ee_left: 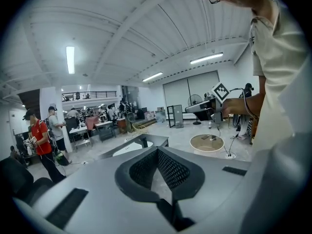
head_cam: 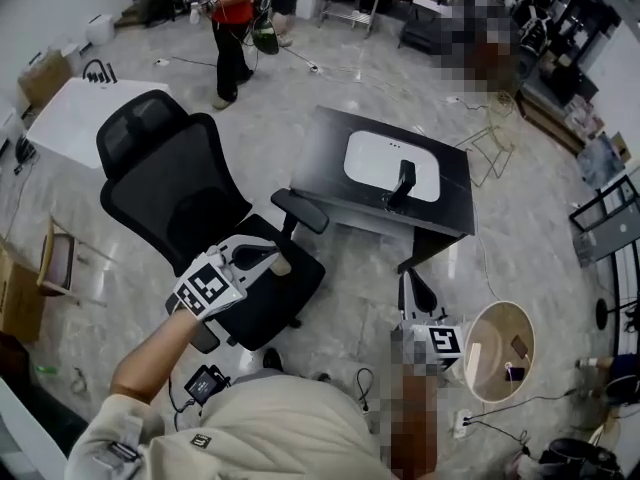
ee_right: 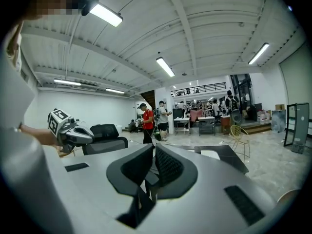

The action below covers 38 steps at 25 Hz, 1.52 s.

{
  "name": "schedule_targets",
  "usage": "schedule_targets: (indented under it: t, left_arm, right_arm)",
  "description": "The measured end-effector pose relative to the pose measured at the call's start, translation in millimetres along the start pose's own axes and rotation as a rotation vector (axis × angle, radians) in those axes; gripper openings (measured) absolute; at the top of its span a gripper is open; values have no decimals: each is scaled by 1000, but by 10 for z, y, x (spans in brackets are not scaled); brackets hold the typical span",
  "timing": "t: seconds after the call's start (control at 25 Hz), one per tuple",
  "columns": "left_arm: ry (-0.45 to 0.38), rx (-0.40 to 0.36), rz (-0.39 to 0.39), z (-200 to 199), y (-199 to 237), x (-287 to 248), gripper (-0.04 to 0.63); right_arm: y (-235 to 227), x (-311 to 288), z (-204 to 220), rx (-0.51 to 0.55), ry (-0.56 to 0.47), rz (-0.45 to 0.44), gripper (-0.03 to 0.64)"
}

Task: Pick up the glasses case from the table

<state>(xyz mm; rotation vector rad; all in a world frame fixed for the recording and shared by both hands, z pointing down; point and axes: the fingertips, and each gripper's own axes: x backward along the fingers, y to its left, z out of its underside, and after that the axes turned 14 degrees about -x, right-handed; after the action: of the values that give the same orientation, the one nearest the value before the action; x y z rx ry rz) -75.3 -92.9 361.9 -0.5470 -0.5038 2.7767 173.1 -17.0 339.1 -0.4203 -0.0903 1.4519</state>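
Note:
A low black table (head_cam: 455, 203) stands on the floor ahead of me, with a white mat (head_cam: 370, 158) on top. A dark upright object (head_cam: 402, 183) sits on the mat; I cannot tell whether it is the glasses case. My left gripper (head_cam: 275, 261) hovers over a black office chair, well short of the table, jaws shut and empty (ee_left: 157, 150). My right gripper (head_cam: 409, 278) hangs just before the table's near corner, jaws together with nothing in them (ee_right: 153, 147). Each gripper view also shows the table far ahead (ee_left: 161, 140) (ee_right: 229, 157).
The black office chair (head_cam: 180, 198) stands left of the table. A round beige stand (head_cam: 500, 353) with small items is at the right by my feet. A white table (head_cam: 80, 118) is far left, a wire chair (head_cam: 490, 148) behind. People (head_cam: 232, 28) stand at the back; cables cross the floor.

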Motion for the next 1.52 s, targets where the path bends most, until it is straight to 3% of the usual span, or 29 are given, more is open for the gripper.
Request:
schedule_targets:
  t: [0.48, 1.52]
  left_arm:
    - [37, -21, 87, 501, 167, -260, 14]
    - [342, 55, 163, 1659, 384, -1602, 15]
  right_arm:
    - [-69, -122, 248, -3, 29, 75, 29]
    - [-1221, -1487, 264, -38, 186, -58, 29]
